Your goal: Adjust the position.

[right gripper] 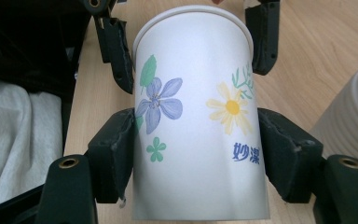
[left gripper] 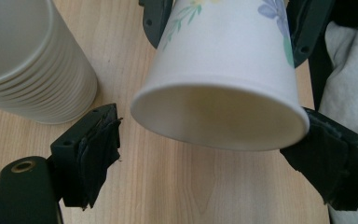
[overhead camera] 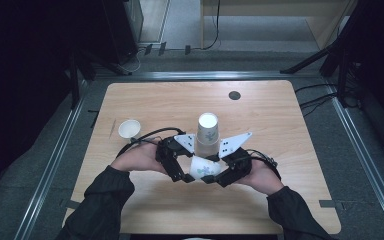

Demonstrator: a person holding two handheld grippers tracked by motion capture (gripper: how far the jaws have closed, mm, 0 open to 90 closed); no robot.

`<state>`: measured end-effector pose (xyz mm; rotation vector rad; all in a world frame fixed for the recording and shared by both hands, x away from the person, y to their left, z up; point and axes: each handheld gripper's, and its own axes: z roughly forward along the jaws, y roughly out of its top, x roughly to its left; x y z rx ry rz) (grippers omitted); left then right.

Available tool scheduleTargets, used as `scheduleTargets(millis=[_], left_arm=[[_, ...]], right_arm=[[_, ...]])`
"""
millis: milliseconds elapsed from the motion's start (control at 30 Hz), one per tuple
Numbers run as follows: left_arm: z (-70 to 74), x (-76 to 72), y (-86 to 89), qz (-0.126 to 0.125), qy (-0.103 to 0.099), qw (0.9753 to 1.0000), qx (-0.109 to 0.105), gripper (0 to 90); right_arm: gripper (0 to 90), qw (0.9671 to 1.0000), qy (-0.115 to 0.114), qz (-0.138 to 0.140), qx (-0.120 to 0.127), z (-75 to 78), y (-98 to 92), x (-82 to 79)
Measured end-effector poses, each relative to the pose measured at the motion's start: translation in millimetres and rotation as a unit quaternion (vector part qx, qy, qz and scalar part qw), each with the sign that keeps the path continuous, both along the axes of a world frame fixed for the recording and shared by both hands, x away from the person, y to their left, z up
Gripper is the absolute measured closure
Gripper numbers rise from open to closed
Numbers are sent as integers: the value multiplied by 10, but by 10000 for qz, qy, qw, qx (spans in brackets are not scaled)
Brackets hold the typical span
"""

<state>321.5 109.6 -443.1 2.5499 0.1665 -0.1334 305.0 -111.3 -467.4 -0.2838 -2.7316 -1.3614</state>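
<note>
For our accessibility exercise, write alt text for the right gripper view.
A white paper cup printed with flowers lies gripped between the right gripper's black jaws, its rim pointing away toward the left gripper. A ribbed stack of white cups stands alongside.

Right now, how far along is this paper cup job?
One loose cup sits apart at the left. The flowered cup is in hand: the right gripper clamps its sides, the left gripper stands open around its rim. The cup stack still stands behind, so work likely remains.

White flowered paper cup (right gripper: 198, 116) tilted sideways, apparently above table.
</note>
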Motion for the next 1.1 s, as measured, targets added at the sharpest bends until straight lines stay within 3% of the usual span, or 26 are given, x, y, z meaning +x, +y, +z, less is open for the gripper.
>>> scheduleTargets(millis=[233, 467, 600, 733, 967, 1100], left_arm=[[3, -1, 117, 164, 27, 9994, -287, 129], [-21, -13, 200, 375, 100, 9970, -669, 129], [-45, -23, 219, 479, 210, 9945, -902, 129], [-77, -37, 209, 562, 309, 9894, -1304, 129], [-138, -44, 197, 553, 405, 9823, -1745, 146], [-150, -69, 170, 473, 300, 9832, -1736, 172]], right_arm=[[324, 9999, -10, -42, 142, 67, -58, 25], [324, 9997, 25, -9, 241, 110, -83, 56], [324, 9996, 36, 43, 291, 114, -74, 69], [324, 9994, 107, 104, 303, 109, -53, 70], [323, 9985, 199, 178, 469, 117, -46, 76], [323, 9987, 216, 194, 426, 115, -39, 73]])
